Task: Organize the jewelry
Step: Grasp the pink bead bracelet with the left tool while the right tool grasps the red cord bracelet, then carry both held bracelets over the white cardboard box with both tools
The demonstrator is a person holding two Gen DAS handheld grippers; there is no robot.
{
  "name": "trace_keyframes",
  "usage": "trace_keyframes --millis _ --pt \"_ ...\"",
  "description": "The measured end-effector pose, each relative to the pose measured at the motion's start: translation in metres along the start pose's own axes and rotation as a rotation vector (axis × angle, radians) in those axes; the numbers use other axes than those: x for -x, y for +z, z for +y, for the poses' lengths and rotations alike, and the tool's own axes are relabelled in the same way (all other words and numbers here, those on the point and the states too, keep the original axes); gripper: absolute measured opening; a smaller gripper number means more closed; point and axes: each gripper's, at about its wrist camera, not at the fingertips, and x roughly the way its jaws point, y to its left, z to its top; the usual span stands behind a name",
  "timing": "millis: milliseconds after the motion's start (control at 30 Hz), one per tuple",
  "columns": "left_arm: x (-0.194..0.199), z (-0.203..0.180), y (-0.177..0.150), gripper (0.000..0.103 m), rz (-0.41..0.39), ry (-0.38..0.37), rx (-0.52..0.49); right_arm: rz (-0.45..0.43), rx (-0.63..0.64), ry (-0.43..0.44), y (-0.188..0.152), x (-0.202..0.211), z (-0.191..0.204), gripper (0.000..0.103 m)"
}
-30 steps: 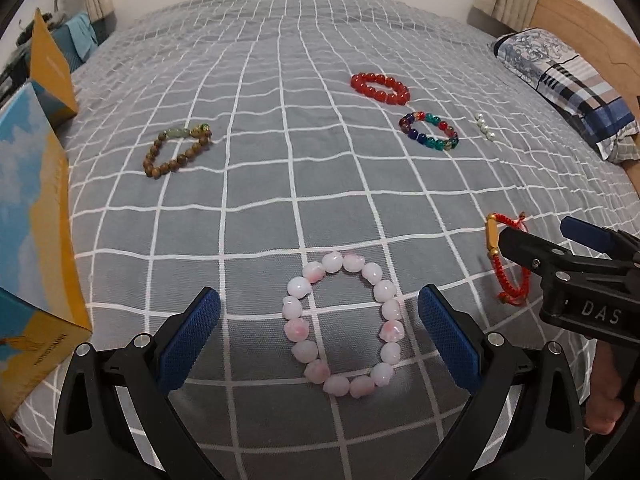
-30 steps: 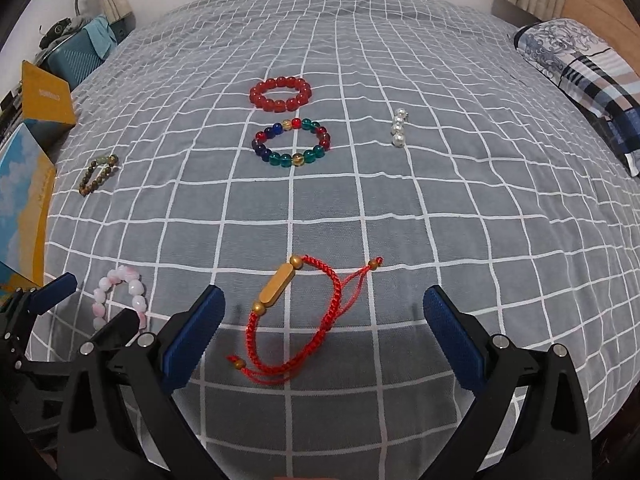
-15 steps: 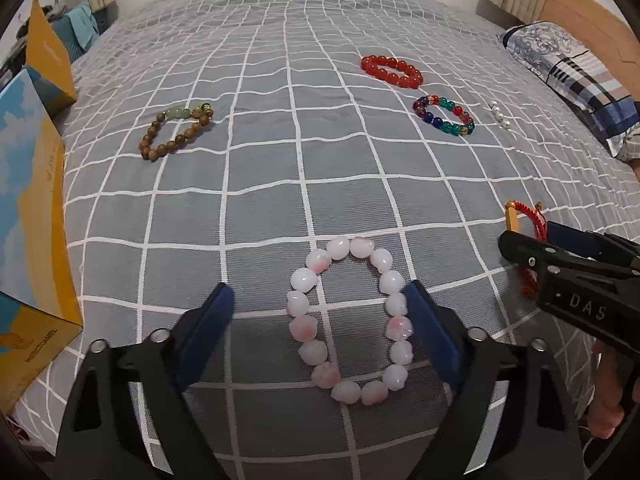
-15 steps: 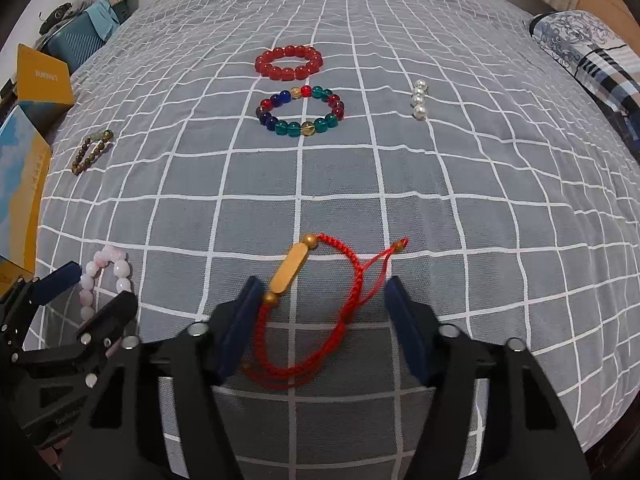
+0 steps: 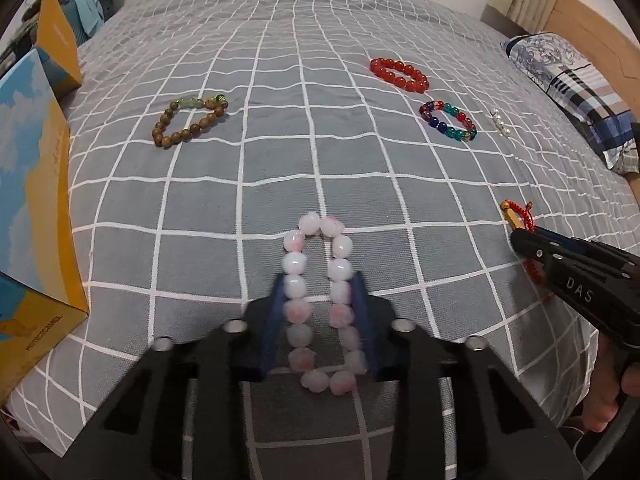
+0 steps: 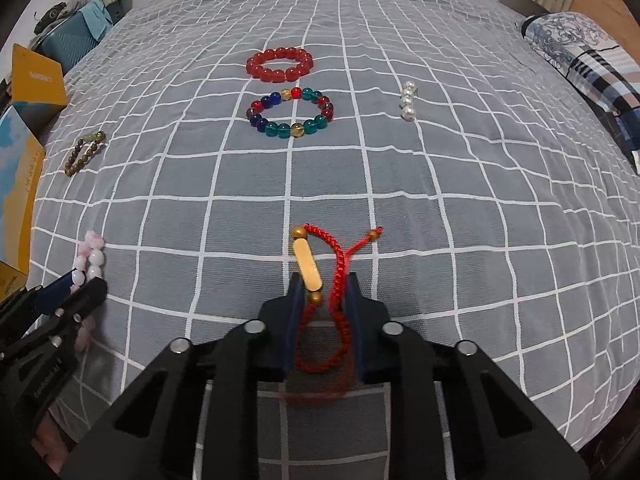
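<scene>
My right gripper point(image 5: 520, 240), seen at 3 o'clock in the left wrist view, carries the white lettering "DAS" on its black body. The yellow-and-blue box point(image 5: 36, 240) at 9 o'clock bears small print along its lower edge; it is too blurred to read. Lettering on my left gripper point(image 6: 68, 292) and on the far yellow box point(image 6: 38, 80) is likewise illegible.

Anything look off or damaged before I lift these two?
Nothing damaged. The pink bead bracelet is squeezed into a narrow oval by the left gripper; the red cord bracelet is bunched in the right gripper.
</scene>
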Motion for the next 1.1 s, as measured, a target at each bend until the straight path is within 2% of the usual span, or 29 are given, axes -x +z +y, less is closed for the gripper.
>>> trace_keyframes --millis 133,400,633,1100 --pt "0.004 0.004 0.0 0.021 -0.008 -0.007 0.014 -0.013 -0.001 -0.008 -0.001 0.002 -0.001 0.013" --pt "0.01 0.005 0.001 0.021 -0.035 -0.007 0.02 -0.041 -0.008 -0.026 0.0 0.005 -0.004 0.013" --pt "0.015 0.007 0.001 0.021 -0.056 -0.024 0.031 -0.105 -0.012 -0.026 0.001 0.014 -0.005 0.013" --pt "0.039 0.011 0.008 0.02 -0.168 -0.068 0.042 -0.191 -0.051 -0.056 0.009 0.016 -0.01 0.013"
